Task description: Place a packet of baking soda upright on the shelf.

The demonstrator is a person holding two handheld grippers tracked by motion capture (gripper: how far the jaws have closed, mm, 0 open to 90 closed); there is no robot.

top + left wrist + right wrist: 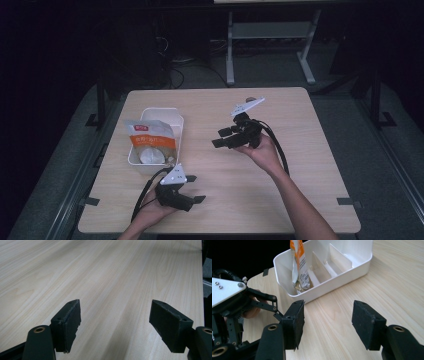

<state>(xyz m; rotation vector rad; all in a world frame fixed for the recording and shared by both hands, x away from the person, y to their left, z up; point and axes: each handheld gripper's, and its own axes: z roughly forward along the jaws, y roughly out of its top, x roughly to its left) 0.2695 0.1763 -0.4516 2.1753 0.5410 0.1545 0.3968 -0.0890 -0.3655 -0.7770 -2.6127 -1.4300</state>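
Observation:
A white divided bin stands on the left half of the wooden table. An orange-and-white snack pouch stands in it, leaning over its near compartments. In the right gripper view the pouch sits upright in the end compartment of the bin. My left gripper rests near the table's front edge, open, with bare wood between its jaws. My right gripper hovers mid-table, right of the bin and pointing at it, open and empty.
The left gripper's grey plate and a fingertip of the hand holding it show at the left of the right gripper view. Behind the table stands a metal frame on a dark floor, with cables nearby.

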